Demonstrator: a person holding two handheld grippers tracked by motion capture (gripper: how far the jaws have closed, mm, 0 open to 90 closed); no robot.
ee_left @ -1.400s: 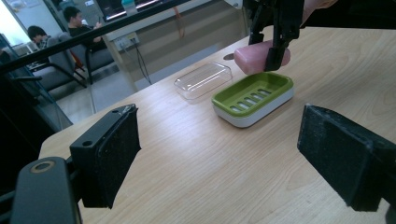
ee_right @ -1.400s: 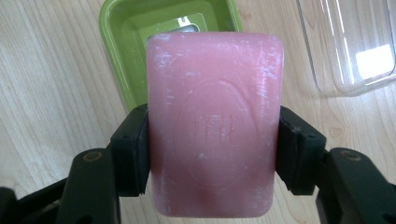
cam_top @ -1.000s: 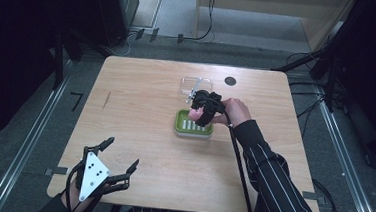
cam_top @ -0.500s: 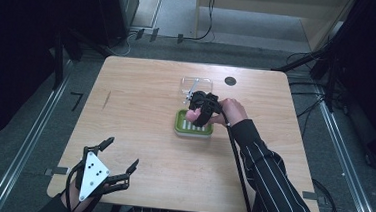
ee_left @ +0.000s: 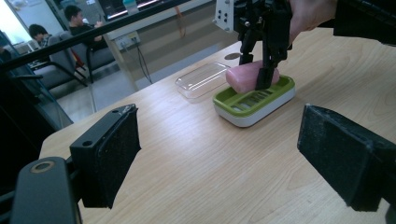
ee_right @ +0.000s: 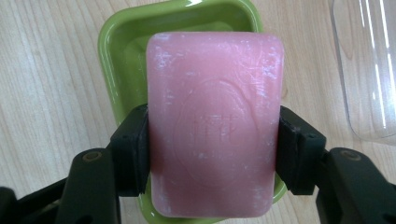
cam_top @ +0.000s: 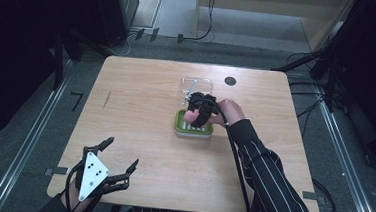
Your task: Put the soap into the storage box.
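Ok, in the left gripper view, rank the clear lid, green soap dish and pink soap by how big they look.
1. green soap dish
2. clear lid, close to the dish, but it lies farther from the camera, so unsure
3. pink soap, held by the right gripper

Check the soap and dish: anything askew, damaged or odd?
Nothing serious. The pink soap bar has whitish scuffs on its face and sits clamped in the right gripper over the green dish. The clear lid lies off, beside the dish.
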